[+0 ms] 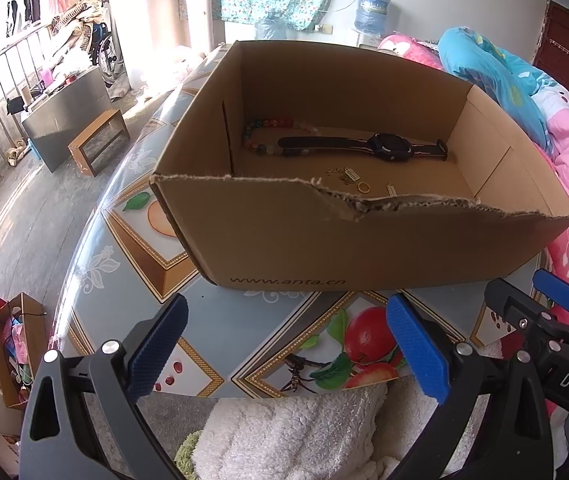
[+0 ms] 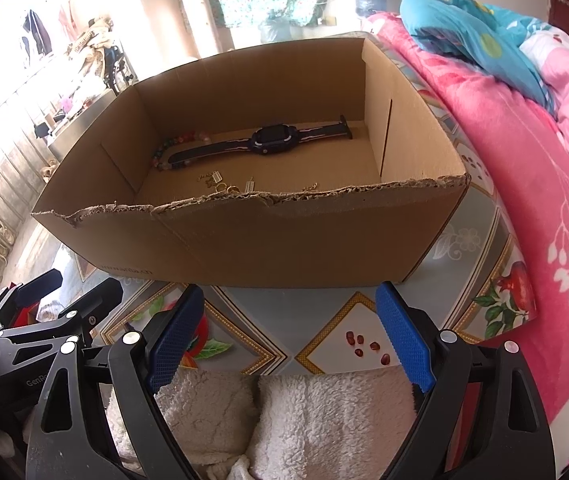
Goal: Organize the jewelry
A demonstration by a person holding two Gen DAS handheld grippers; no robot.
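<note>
I see the jewelry lying on the floor of an open cardboard box (image 1: 284,240): a dark watch (image 1: 388,147) stretched flat along the far wall, a colourful bead bracelet (image 1: 260,136) under its strap end, small gold pieces (image 1: 364,187) nearer the torn front wall

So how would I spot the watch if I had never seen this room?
Find the open cardboard box with torn edges on the fruit-patterned table beside the pink bedding. Inside, along the far wall, the watch lies flat with its strap stretched out. It is dark and long, unlike the coloured bead bracelet and small gold pieces nearby.
</note>
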